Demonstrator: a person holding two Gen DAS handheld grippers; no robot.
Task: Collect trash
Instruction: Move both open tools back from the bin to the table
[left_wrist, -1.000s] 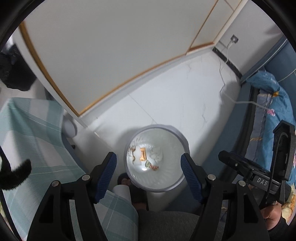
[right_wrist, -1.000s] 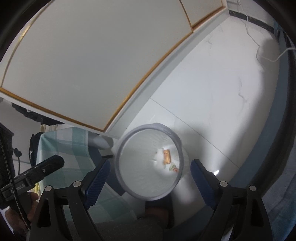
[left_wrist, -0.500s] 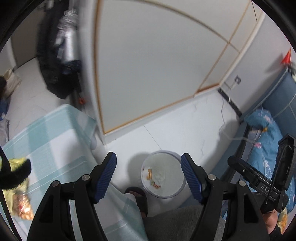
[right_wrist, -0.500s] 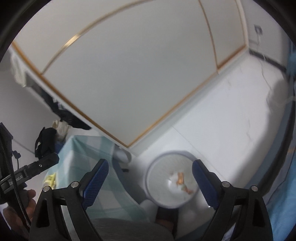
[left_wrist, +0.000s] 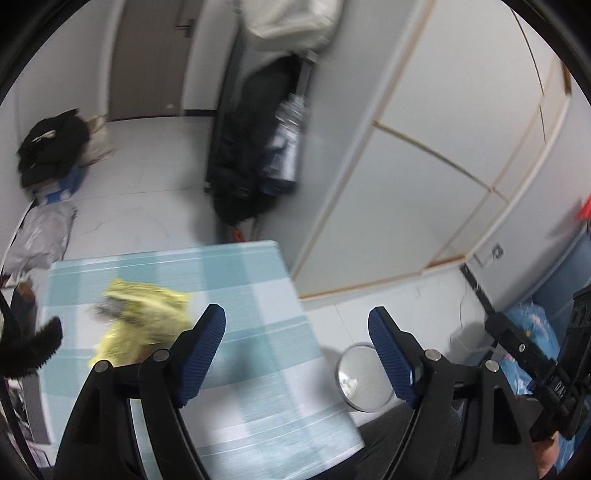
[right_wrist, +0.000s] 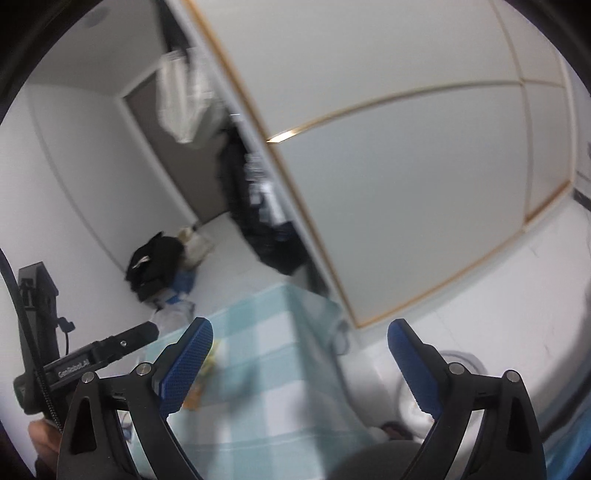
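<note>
I've swung both up from the bin (left_wrist: 364, 380) to the table (left_wrist: 258, 295) — left gripper (left_wrist: 295, 354) and right gripper (right_wrist: 299, 365) jaws just widened, gaping, empty.

We see a white tiled floor (left_wrist: 155, 173) and a tabletop (left_wrist: 258, 295) under a pale blue checked cloth. Beside it stands a white wardrobe (left_wrist: 424, 155) with thin gold-trimmed panels. Dark clothes (left_wrist: 255, 140) hang at its open end, near a brown door (left_wrist: 155, 55). A wall socket (left_wrist: 498, 252) sits low.

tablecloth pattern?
Light blue and white checked tablecloth; clearest in the left wrist view.
</note>
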